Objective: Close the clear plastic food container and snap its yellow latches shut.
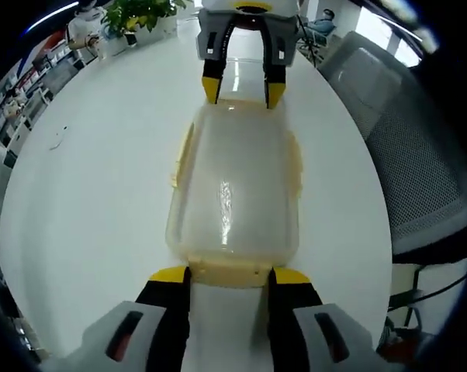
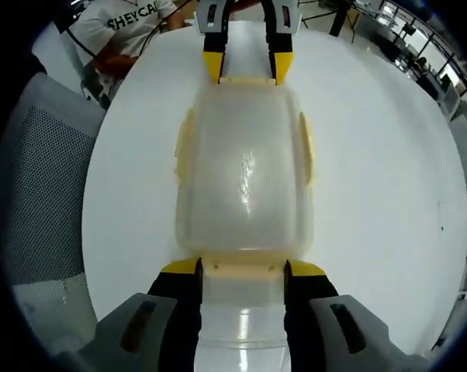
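Both tools face each other across the box. Left tool (image 1: 230,275) has its jaws parted around the near end latch (image 1: 226,273), seemingly touching it; right tool (image 2: 241,267) does likewise at the opposite latch (image 2: 243,269). Between them the box (image 1: 233,186) sits lidded on the white surface (image 1: 94,186). It looks light, stiff and slick, so pressing each latch squarely seems safest.

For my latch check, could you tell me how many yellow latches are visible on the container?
4: on the container, one latch at the right gripper's end, one at the left gripper's end, one on each long side.
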